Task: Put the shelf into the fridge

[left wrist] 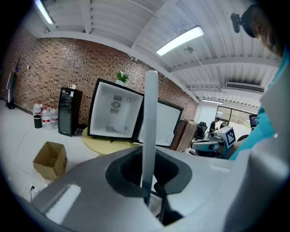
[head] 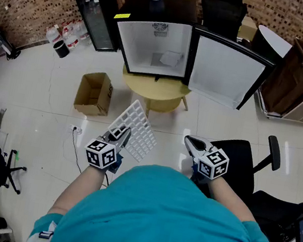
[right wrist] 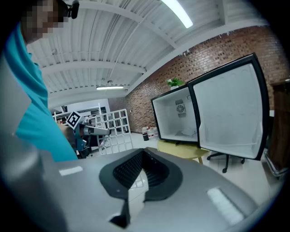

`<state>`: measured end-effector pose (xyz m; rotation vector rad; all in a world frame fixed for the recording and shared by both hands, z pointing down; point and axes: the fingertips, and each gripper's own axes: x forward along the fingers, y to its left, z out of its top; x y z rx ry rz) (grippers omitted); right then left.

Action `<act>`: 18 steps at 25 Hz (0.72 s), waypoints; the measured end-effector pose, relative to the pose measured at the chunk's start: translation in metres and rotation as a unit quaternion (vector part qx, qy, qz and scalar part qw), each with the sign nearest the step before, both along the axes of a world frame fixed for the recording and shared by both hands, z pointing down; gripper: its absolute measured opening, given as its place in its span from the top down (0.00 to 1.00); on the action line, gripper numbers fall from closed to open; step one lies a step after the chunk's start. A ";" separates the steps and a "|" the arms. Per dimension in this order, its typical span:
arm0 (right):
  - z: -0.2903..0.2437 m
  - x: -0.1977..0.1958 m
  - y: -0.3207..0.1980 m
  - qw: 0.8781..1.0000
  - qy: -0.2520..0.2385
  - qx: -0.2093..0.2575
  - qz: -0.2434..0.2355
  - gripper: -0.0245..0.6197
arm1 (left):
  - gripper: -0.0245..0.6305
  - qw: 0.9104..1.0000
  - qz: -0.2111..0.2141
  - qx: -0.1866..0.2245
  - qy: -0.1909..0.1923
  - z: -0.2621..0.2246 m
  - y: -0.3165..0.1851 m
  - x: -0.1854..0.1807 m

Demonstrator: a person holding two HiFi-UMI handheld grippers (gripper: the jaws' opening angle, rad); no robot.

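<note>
A white grid shelf (head: 137,125) hangs tilted in front of me, and my left gripper (head: 120,136) is shut on its near corner. In the left gripper view the shelf (left wrist: 150,113) shows edge-on as a white strip rising from between the jaws of that gripper (left wrist: 147,183). The small fridge (head: 156,46) stands ahead on a round yellow table (head: 157,93), its door (head: 225,72) swung open to the right and its white inside bare. My right gripper (head: 194,144) is held level with the left one, shut and empty. The right gripper view shows its own jaws (right wrist: 136,183), the shelf (right wrist: 113,135) and the fridge (right wrist: 176,113).
A cardboard box (head: 93,93) lies on the floor left of the table. A black office chair (head: 252,161) stands close on my right. A black glass-door cooler (head: 98,15) with bottles beside it stands at the back left, and a wooden cabinet (head: 298,79) at the right.
</note>
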<state>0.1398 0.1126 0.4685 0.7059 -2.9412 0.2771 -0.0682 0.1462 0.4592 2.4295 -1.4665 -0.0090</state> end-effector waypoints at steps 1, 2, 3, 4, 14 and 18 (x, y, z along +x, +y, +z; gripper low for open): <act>0.002 0.009 -0.003 1.000 0.000 -0.002 0.001 0.96 | 0.92 1.000 0.000 0.002 -0.001 -0.001 -0.002 0.008; 0.004 0.017 -0.007 1.000 0.000 -0.003 0.001 0.96 | 0.92 1.000 -0.001 0.003 -0.001 -0.001 -0.004 0.016; 0.006 0.025 -0.010 1.000 0.000 -0.005 0.002 0.96 | 0.92 1.000 -0.001 0.004 -0.001 -0.002 -0.006 0.023; 0.008 0.032 -0.013 1.000 0.001 -0.006 0.002 0.96 | 0.92 1.000 -0.001 0.006 0.000 -0.003 -0.008 0.029; 0.029 -0.005 -0.041 0.999 0.017 -0.023 0.018 0.96 | 0.92 0.995 -0.004 -0.006 0.096 -0.001 -0.039 -0.027; 0.009 -0.065 -0.058 0.999 0.016 -0.026 0.039 0.96 | 0.92 0.992 0.018 -0.005 0.126 -0.009 -0.059 -0.083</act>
